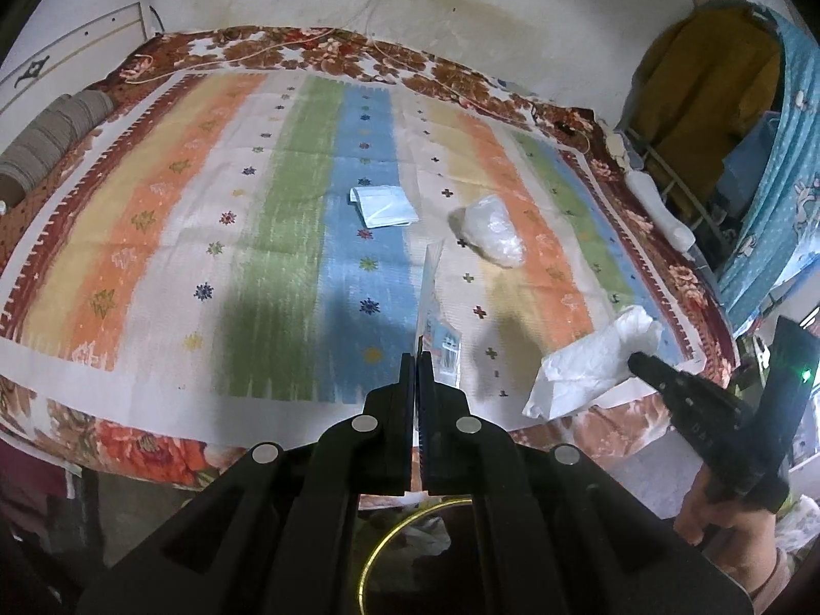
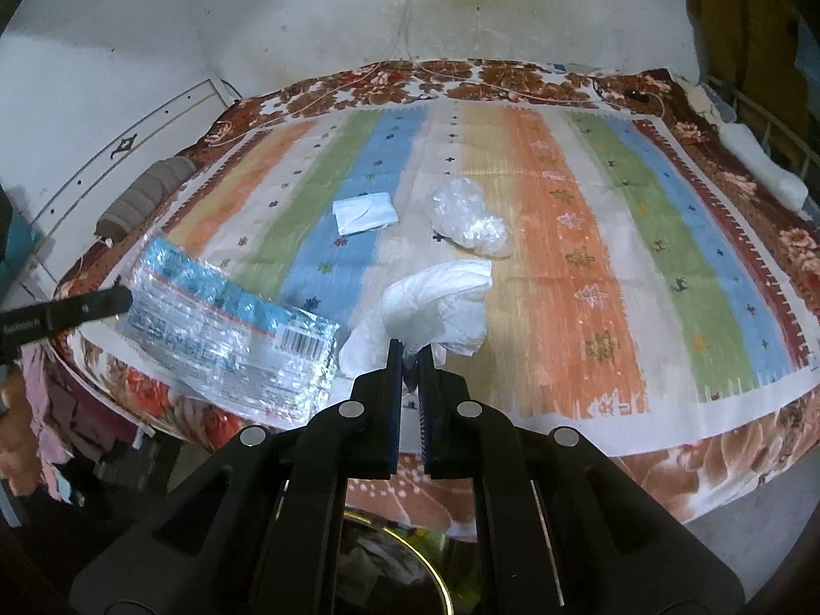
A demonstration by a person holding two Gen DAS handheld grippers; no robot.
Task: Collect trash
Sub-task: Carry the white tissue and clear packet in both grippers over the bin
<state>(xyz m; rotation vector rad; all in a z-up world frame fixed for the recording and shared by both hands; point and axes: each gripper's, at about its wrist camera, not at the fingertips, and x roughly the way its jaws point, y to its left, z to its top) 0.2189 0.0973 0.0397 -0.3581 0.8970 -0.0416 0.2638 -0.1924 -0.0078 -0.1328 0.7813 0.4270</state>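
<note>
Trash: left gripper (image 1: 416, 356) pinches a plastic wrapper (image 2: 225, 338), right gripper (image 2: 410, 351) a tissue (image 2: 435, 302); bin (image 2: 435, 569) (bottom centre, mostly hidden) holds indistinct litter.

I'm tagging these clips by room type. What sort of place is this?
Most likely a bedroom in a home. A bed with a floral blanket and striped cover fills the view, a rolled pillow lies at its side, and clothes hang by the wall.

A glossy, crinkled plastic wrapper (image 2: 225, 328) and a clear shiny plastic bag (image 2: 469, 220) contrast with the soft matt crumpled tissue (image 2: 435, 302), the matt striped woven cloth (image 2: 589, 236) and the matt black plastic fingers (image 2: 394, 400).
</note>
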